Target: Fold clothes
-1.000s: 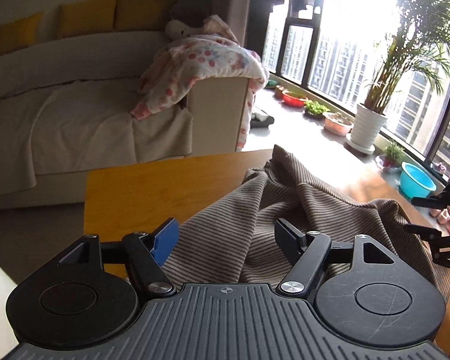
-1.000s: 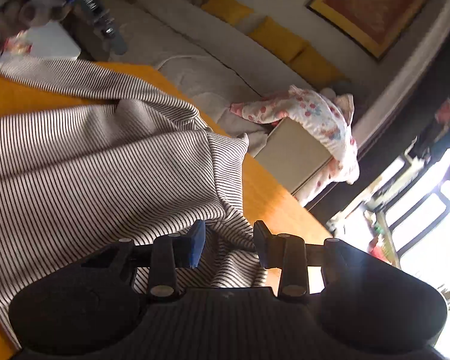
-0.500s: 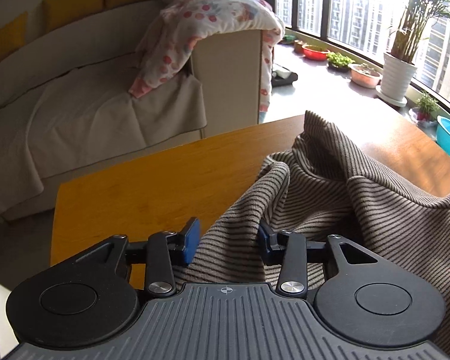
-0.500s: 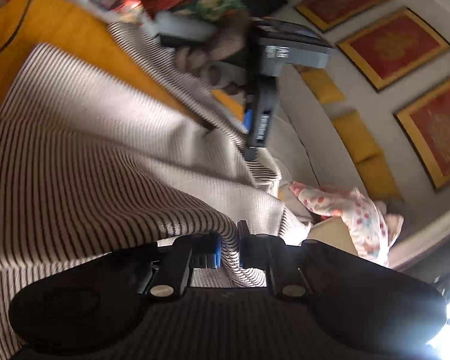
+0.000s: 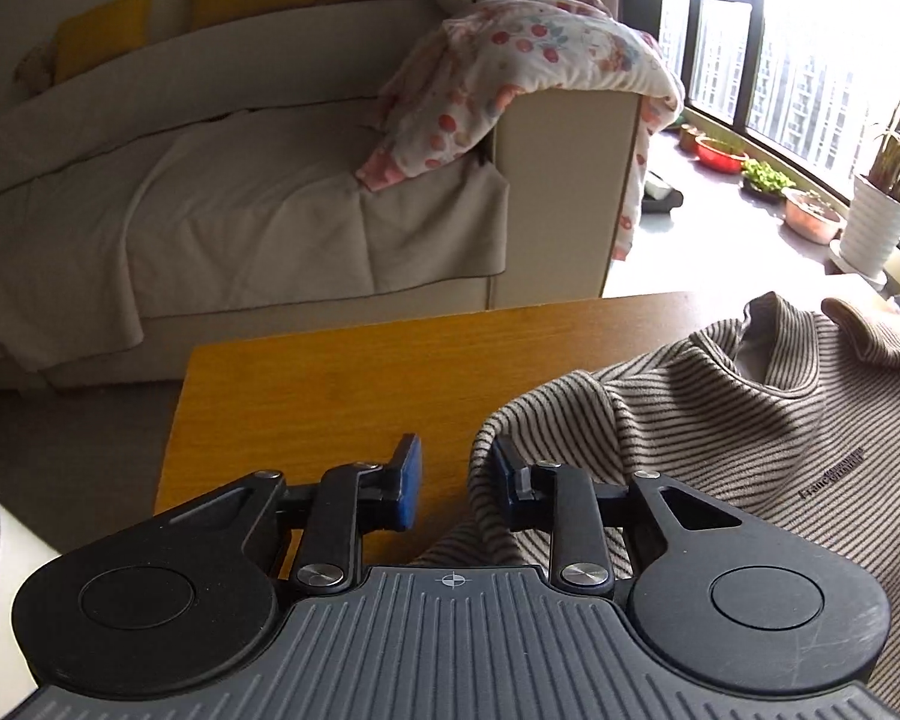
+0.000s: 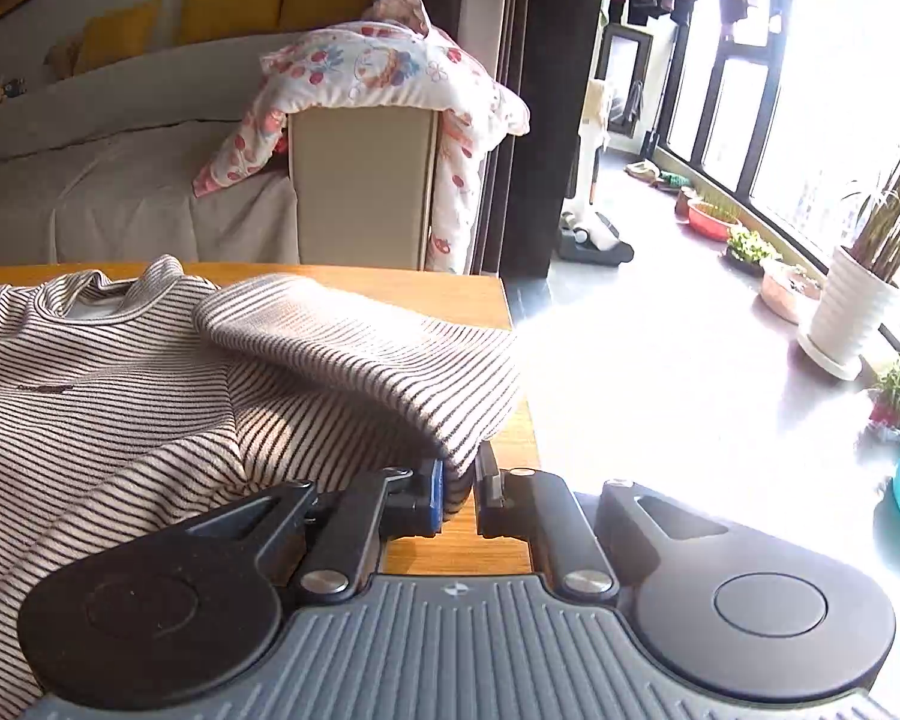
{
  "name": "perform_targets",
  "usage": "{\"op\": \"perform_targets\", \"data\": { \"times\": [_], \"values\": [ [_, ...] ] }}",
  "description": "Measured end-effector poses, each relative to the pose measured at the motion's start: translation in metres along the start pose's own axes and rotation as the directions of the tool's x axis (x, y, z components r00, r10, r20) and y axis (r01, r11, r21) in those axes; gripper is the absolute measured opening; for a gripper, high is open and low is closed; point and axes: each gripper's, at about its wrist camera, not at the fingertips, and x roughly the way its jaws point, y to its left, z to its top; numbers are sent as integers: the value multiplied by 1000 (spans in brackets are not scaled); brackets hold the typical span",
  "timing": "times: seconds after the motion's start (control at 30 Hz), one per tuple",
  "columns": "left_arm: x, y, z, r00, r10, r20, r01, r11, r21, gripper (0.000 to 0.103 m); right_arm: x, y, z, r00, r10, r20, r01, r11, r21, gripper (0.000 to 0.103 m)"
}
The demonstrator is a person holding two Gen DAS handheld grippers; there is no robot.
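1. Left wrist view: striped sweater [image 5: 750,420] lies on the desk [image 5: 330,378], front up w/ chest print showing, collar toward the far edge. Shoulder/sleeve bunched at our left gripper [image 5: 450,480].
2. Left gripper: fingers apart, bare desk in the gap. Right finger [image 5: 506,468] has a fabric fold draped against it; nothing pinched.
3. Right wrist view: right gripper [image 6: 457,486] nearly closed on the sweater's edge fold, near the desk's right edge. Cloth rises from it in a hump over the body, so we're carrying that side.
4. Our read: side/sleeve fold in hand, right side lifted, left side loose. Can't tell if it's being laid in or pulled out flat.
5. To do it well, either way:
 - keep the right pinch firm, thick knit slips if grip is shallow
 - move low & slow so the body panel doesn't drag off the desk
 - if left is to take cloth, get the fold fully betw. fingers before closing, not just brushing one pad
 - keep both grippers level so the crease runs straight w/ the stripes.
6. Risk: right edge sits close to the desk edge, cloth may slide off.
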Motion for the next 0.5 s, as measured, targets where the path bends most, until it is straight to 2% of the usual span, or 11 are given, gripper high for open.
{"op": "perform_targets", "data": {
  "times": [0.13,0.2,0.27,0.33,0.37,0.43,0.47,0.5],
  "values": [
    [-19,0,0,999,-47,10,47,999,17,37,-12,-7,-4,1000,-28,-13,28,1000,-12,19],
    [-27,-1,0,995,-97,17,96,995,39,45,-28,1,3,998,-38,41,40,998,-42,21],
    [-34,-3,-1,989,-147,22,145,987,66,54,-37,15,25,995,58,87,-54,998,-42,23],
    [-27,-8,0,991,-133,16,131,986,100,55,-36,34,49,978,184,102,-182,983,-28,33],
    [-22,-10,0,993,-116,11,114,987,113,54,-24,50,58,963,258,81,-258,966,-17,35],
    [-10,-7,0,994,-108,-15,109,989,100,51,0,81,76,915,402,42,-403,915,9,36],
    [-6,-5,-1,993,-113,-29,115,989,91,50,15,96,84,891,454,19,-454,890,29,37],
    [-5,-4,-2,992,-125,-34,127,988,90,47,35,113,91,878,479,-9,-478,877,54,41]
  ]
}}
